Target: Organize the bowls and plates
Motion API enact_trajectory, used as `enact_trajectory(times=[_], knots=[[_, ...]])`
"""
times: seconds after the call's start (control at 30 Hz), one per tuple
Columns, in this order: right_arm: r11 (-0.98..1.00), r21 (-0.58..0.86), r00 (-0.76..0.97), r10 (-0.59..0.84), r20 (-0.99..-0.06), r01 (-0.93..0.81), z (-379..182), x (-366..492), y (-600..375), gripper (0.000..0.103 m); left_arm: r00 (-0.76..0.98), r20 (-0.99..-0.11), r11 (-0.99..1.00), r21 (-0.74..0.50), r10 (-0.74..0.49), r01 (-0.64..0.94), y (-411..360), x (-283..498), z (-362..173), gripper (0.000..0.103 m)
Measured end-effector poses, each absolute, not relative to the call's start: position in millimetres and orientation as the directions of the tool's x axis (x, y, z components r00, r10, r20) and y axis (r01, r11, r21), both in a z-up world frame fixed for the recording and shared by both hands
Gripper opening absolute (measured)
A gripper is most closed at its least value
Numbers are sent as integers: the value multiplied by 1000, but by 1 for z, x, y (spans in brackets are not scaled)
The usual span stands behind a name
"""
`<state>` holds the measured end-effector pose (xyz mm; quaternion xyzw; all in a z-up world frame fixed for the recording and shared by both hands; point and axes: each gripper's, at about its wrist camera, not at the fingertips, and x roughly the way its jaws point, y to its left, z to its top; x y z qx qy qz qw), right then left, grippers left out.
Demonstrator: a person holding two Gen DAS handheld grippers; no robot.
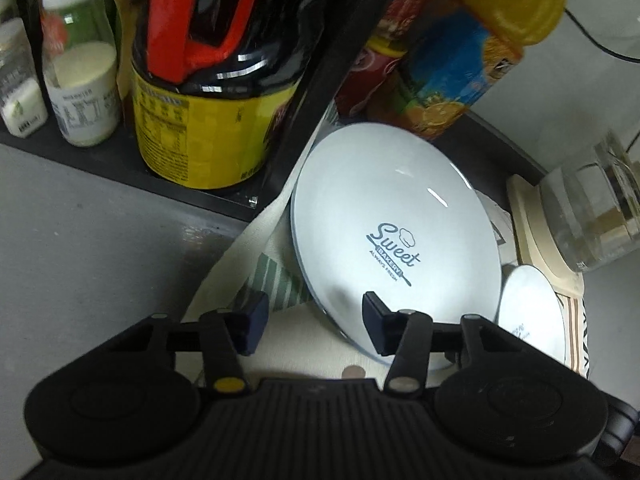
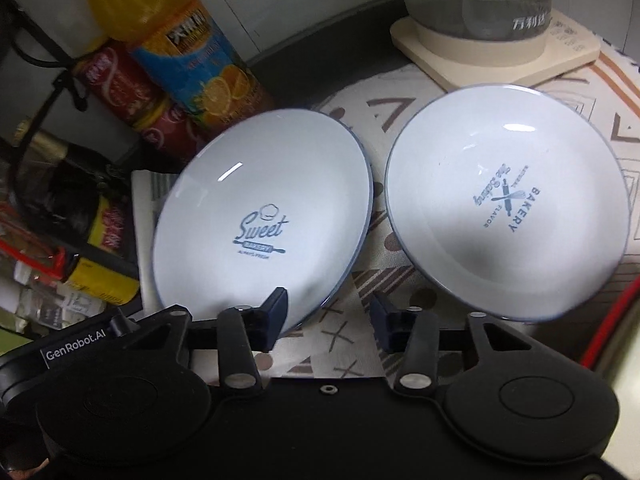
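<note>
1. On the patterned cloth, the "Sweet" plate lies left of the "Bakery" plate, close together.
2. Both look glazed, stiff, slippery and breakable; I would hold the near rim.
3. Left gripper and right gripper straddle the "Sweet" plate's near rim, jaws apart, not clamped.

Two white plates lie on one patterned cloth. One glass kettle stands behind. Bottles number perhaps four, though blur makes that uncertain.
</note>
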<state>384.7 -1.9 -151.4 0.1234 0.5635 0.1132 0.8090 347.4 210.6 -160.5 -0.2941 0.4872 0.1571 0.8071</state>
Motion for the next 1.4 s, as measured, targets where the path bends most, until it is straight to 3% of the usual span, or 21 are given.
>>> enact_trajectory(times=[0.2,0.43,0.53,0.57,0.77,1.4], knots=[[945,325,317,319,-893,-36,-166,396,5,34,464,-884,768,-329,-47,-550,211,356,-175,36],[946,324,317,314,-895,-22,-175,405,9,32,471,-881,772,-321,-31,-549,211,362,-181,30],[947,320,331,312,-891,-32,-175,408,11,26,473,-881,773,-317,-25,-549,211,365,-182,17],[947,321,333,313,-889,-33,-176,409,11,19,475,-879,772,-321,-28,-548,211,364,-182,16],[942,330,361,330,-872,-62,-166,403,9,15,510,-860,795,-321,-17,-515,209,354,-168,14],[942,322,437,330,-837,-95,-129,348,-7,15,550,-835,820,-331,-23,-468,190,303,-130,14]])
